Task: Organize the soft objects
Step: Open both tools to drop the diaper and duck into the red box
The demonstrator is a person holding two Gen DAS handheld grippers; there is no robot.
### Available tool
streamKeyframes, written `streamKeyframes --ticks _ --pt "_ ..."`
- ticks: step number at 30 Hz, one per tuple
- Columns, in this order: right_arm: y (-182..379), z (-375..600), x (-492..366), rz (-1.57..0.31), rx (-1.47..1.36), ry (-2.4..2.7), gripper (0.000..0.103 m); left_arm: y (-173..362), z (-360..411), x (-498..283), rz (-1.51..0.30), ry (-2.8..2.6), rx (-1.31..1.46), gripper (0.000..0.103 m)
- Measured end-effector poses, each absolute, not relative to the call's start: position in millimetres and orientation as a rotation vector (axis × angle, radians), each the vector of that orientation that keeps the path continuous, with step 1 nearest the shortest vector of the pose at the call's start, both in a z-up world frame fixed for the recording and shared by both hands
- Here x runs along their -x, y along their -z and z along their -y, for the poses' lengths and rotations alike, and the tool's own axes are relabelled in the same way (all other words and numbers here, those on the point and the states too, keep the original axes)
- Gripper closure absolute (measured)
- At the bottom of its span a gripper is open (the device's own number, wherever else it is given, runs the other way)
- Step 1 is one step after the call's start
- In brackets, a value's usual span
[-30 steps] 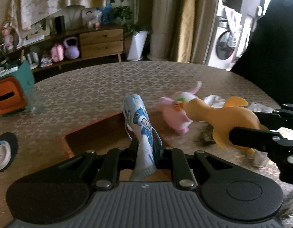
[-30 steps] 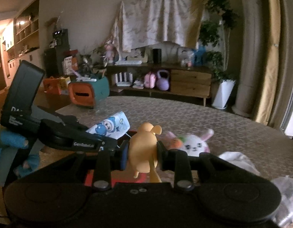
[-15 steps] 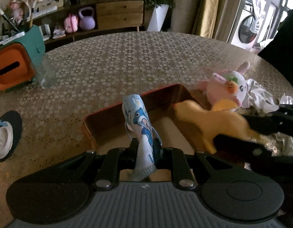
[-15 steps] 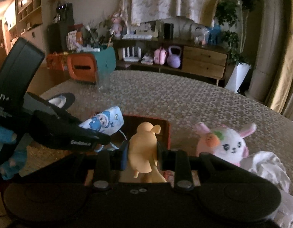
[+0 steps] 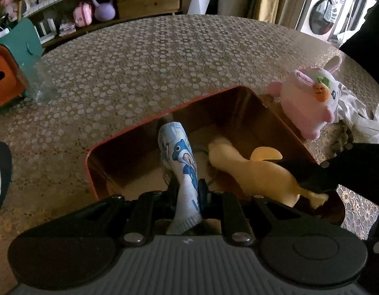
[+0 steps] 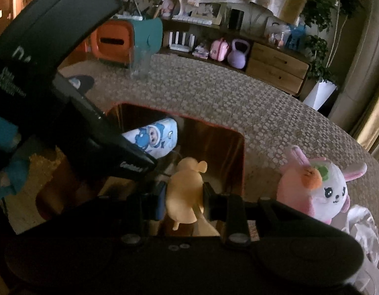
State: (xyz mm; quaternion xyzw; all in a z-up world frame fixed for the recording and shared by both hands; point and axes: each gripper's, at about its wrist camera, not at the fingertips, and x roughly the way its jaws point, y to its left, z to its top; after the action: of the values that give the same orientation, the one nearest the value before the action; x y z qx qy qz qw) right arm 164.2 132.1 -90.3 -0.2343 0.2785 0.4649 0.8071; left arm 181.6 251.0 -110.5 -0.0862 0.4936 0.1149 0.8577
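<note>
1. Sock (image 5: 180, 157), light blue with a cartoon print, is pinched in the left gripper (image 5: 187, 191) and hangs over the inside of the red box (image 5: 91, 152).
2. Beside it, over the same box, the yellow plush toy (image 6: 185, 194) is clamped in the right gripper (image 6: 183, 201).
3. Just outside the box's right wall sits the pink rabbit plush (image 5: 309, 98) on the patterned table (image 5: 164, 61).
4. Far left of the box stands an orange and teal case (image 5: 10, 59).

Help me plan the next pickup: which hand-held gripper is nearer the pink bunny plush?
Right. The right hand-held gripper, shut on the yellow toy, sits just beside the pink bunny plush; the left hand-held gripper, holding the blue sock, is farther across the box.
</note>
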Motion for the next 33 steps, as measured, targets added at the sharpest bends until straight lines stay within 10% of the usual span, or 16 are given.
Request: streamKeyframes --ticks 10,19,33 --pt "97.8 -137.0 -165.8 -0.625 0.53 -1.008 0.069 115.6 -249.3 -183.5 -1.069 -0.217 0.162 0.083" --pt "90.2 -126.9 -161.8 -0.616 0.487 -1.035 0.055 108.4 -245.4 -179.2 -1.038 -0.214 0.161 0.043" --pt "53.5 -81.7 -150.1 -0.581 0.351 -1.045 0.033 71.4 -218.3 -152.8 -0.935 -0.197 0.11 0.042"
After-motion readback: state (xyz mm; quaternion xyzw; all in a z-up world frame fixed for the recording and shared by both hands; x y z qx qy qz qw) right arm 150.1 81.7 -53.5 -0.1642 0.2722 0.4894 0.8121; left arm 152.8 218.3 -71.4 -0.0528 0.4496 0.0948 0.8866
